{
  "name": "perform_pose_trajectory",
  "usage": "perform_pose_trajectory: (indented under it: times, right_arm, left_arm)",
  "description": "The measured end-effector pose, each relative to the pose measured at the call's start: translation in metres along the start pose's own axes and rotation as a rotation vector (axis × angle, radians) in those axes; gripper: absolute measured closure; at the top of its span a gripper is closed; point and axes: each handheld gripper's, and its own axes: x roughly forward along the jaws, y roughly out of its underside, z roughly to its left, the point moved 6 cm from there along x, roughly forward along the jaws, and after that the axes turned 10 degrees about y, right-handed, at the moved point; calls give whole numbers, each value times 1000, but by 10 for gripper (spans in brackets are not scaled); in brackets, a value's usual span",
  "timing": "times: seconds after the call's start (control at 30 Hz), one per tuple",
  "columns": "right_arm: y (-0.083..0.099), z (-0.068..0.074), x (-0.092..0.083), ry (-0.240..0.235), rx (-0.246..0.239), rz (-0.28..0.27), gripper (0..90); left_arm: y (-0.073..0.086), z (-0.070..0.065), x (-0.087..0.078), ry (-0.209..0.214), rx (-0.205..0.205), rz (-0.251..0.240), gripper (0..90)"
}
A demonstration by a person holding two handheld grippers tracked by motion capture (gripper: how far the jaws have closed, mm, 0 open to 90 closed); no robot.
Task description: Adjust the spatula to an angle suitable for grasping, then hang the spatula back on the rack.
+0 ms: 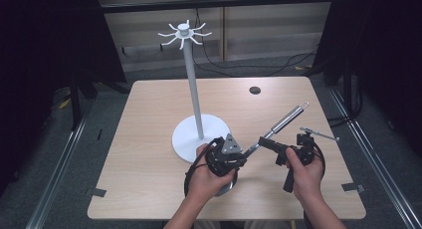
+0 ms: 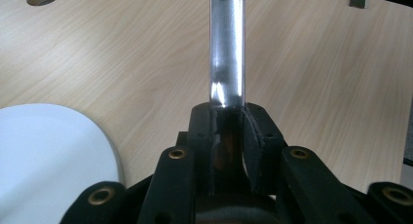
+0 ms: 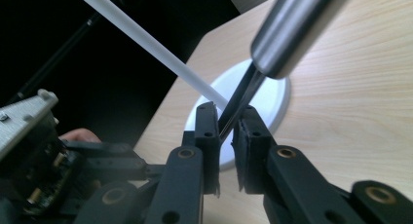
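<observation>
Above pale woodgrain, both grippers' black fingers (image 3: 207, 131) closed on a slim steel utensil (image 1: 284, 123).

A metal utensil (image 1: 278, 129) with a cylindrical steel handle and thin neck. It slants above the desk (image 1: 149, 139), handle end raised toward the far right.

Even overhead light; close-ups perhaps slightly soft.

Glossy steel utensil handle (image 1: 287, 120) above a matt light-wood table (image 1: 149, 134).
</observation>
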Motion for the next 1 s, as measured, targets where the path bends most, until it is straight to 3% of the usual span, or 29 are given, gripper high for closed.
perform_pose_trajectory:
  times: [0.13,0.27,0.4,0.7,0.9,1.0]
  right_arm:
    - [-2,7,-1,-41,30,-2,883]
    - [-4,18,-2,-35,-63,-14,890]
    - [-8,20,-5,-66,-84,-4,891]
    - [-15,33,-7,-111,-196,-2,890]
    - [-18,39,-6,-137,-250,10,890]
    - [-19,43,-5,-158,-294,23,890]
  left_arm:
    - [-1,0,1,-7,7,2,752]
    - [-2,-1,2,-1,-4,-7,752]
    - [-5,-1,-2,27,-13,-42,752]
    - [-8,3,-8,162,-94,-96,750]
    - [-9,6,-10,225,-101,-129,747]
    - [-11,7,-12,271,-123,-159,742]
